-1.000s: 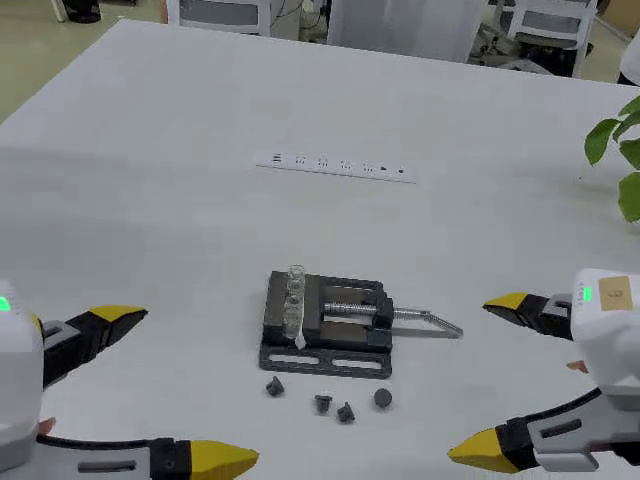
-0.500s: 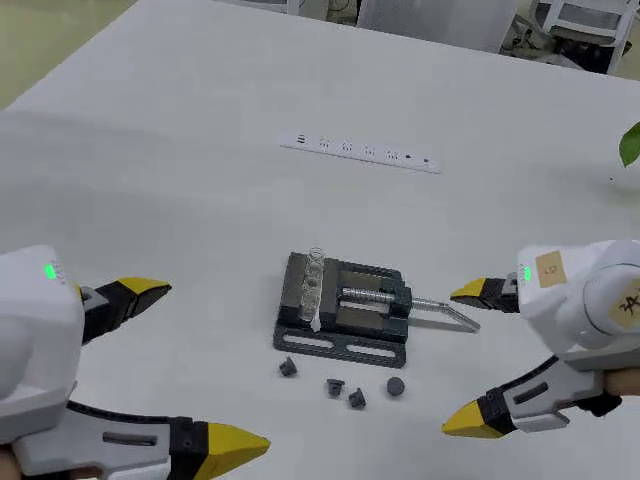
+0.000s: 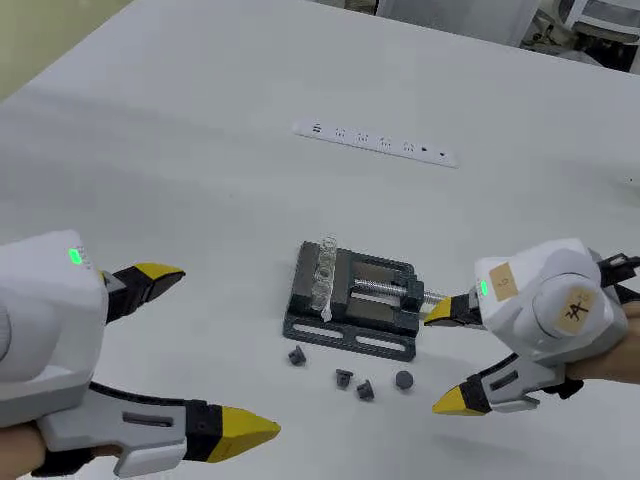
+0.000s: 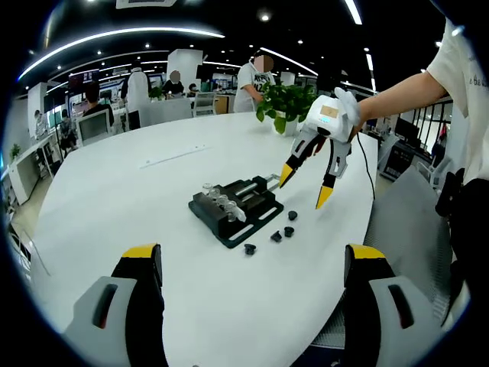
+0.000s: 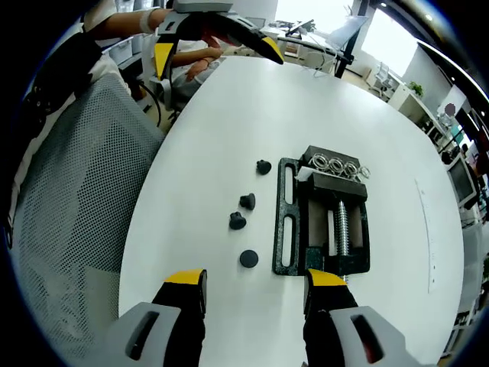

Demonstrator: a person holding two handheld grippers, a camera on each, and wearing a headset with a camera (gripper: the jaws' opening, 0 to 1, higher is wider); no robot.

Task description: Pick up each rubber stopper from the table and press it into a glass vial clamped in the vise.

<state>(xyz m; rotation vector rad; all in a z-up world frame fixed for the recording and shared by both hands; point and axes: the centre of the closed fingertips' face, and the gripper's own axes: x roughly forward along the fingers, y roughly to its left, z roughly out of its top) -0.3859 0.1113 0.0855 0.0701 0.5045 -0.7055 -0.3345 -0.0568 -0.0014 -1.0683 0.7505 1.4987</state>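
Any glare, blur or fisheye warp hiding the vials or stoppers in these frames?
Head view: soft even light, vise and stoppers sharp, glass vials faint against the white table. Left gripper view: strong fisheye, table edge bowed. Right gripper view: blown-out window top right, stoppers unaffected.

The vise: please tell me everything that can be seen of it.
The vise is small, black and metal-looking, standing flat on the white table. Its jaws clamp a row of clear glass vials, upright, with open mouths. A bright threaded screw runs from it toward the open right gripper. Four dark stoppers lie beside its base, not touching it.
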